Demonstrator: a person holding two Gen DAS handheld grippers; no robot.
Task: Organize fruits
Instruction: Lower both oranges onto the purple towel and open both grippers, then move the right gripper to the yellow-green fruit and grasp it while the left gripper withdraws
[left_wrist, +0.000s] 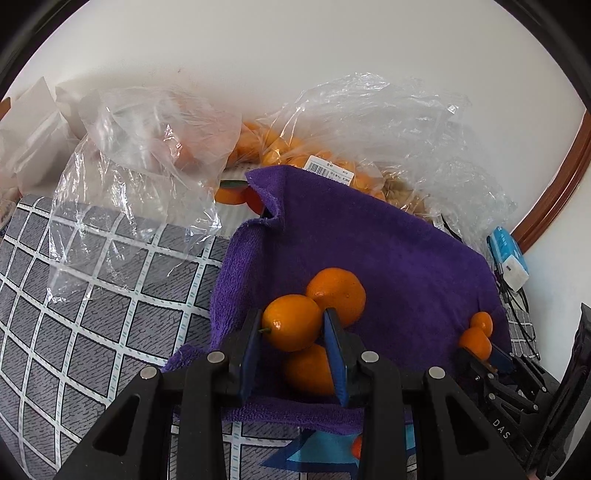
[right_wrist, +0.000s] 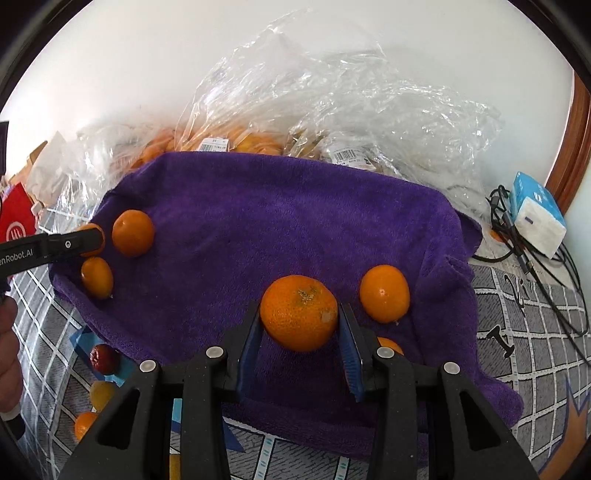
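A purple towel (left_wrist: 369, 240) lies on the checked tablecloth; it also shows in the right wrist view (right_wrist: 277, 221). My left gripper (left_wrist: 293, 325) is shut on a small orange fruit (left_wrist: 291, 323), above another orange one (left_wrist: 308, 369) and beside a rounder one (left_wrist: 338, 293). My right gripper (right_wrist: 299, 317) is shut on a large mandarin (right_wrist: 299, 312), with a smaller orange fruit (right_wrist: 385, 293) to its right. At the towel's left edge lie two more (right_wrist: 133, 232) (right_wrist: 96, 277) by the left gripper's finger (right_wrist: 85, 240).
Clear plastic bags of oranges (right_wrist: 240, 140) lie behind the towel against the wall. A tissue pack (right_wrist: 537, 214) and cables (right_wrist: 517, 251) are at the right. A red fruit (right_wrist: 104, 358) and small yellow and orange fruits (right_wrist: 101, 395) lie off the towel's left front.
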